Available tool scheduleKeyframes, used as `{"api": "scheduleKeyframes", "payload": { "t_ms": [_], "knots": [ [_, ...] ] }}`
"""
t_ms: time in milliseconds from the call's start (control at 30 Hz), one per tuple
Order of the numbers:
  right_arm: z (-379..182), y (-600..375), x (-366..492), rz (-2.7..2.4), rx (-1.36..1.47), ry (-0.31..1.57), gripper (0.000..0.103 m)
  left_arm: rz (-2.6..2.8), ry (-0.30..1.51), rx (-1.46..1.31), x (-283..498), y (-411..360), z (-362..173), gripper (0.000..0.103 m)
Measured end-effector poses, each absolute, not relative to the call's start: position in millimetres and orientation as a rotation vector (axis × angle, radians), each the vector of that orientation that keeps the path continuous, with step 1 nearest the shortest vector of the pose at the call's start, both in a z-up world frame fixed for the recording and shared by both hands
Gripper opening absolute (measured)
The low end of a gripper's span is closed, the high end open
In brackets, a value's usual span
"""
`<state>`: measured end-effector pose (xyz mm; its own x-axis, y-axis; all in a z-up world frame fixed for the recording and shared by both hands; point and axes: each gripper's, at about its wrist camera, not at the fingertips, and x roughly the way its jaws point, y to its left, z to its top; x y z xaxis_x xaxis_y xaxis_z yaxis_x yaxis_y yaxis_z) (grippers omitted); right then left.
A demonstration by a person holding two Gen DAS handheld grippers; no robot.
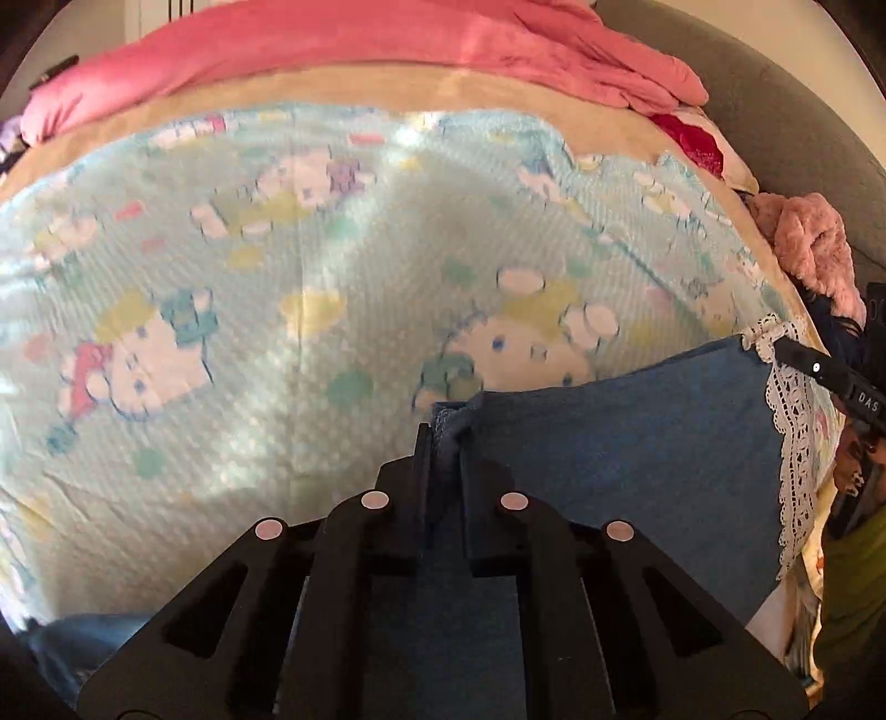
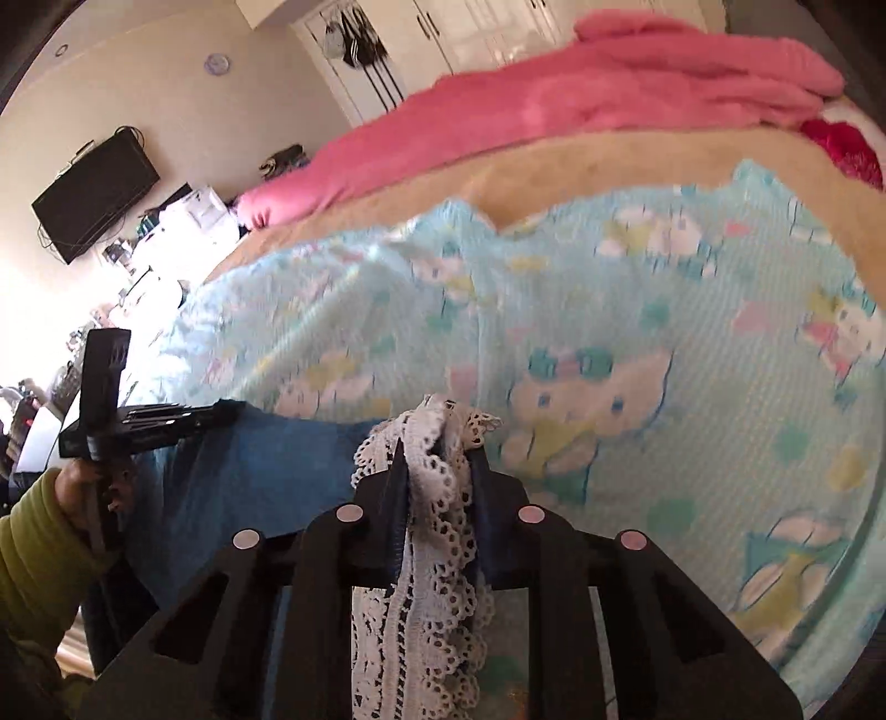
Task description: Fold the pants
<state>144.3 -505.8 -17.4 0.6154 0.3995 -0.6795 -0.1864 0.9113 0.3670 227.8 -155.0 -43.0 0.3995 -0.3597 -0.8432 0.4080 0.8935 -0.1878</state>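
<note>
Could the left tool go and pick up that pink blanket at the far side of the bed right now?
Probably not as things stand. The left tool is shut on the blue pants, so it has no free grip, and the pink blanket lies across the whole bed, well beyond it.

Home bedroom: bed (image 2: 387, 210), wardrobe (image 2: 443, 33), wall TV (image 2: 94, 194).

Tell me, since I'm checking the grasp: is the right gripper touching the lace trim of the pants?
Touching. The right wrist view shows the right gripper shut on the white lace trim, bunched between its fingers.
</note>
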Motion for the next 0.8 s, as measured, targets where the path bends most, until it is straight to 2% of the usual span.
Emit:
{"api": "scheduleKeyframes", "payload": {
  "t_ms": [133,267,333,400,433,500,567,600,633,667,800],
  "knots": [
    [-12,-505,177,0.286,0.201,0.849,0.019,-0.461,1.028,0.078,251,-166,-31,0.001],
    [-41,-496,216,0.213,0.117,0.962,0.019,-0.420,1.045,0.158,267,-181,-47,0.001],
    [-56,-492,221,0.180,0.080,1.007,0.025,-0.407,1.056,0.153,268,-180,-59,0.004],
    [-58,-493,217,0.148,0.072,0.997,0.031,-0.389,1.035,0.123,264,-170,-62,0.015],
    [-55,-495,212,0.138,0.079,0.978,0.040,-0.381,1.029,0.102,262,-165,-61,0.023],
    [-45,-499,200,0.088,0.065,0.935,0.053,-0.349,1.002,0.076,254,-151,-51,0.027],
    [-32,-498,182,0.067,0.043,0.884,0.058,-0.312,0.965,0.080,242,-138,-38,0.029],
    [-27,-497,175,0.072,0.047,0.868,0.067,-0.287,0.944,0.087,233,-129,-29,0.032],
    [-20,-494,164,0.081,0.059,0.847,0.072,-0.265,0.922,0.096,225,-122,-22,0.041],
    [-17,-490,158,0.095,0.071,0.840,0.074,-0.246,0.899,0.104,213,-114,-15,0.051],
    [-11,-460,145,0.151,0.058,0.844,0.076,-0.186,0.871,0.104,180,-84,-3,0.069]
  ]
}}
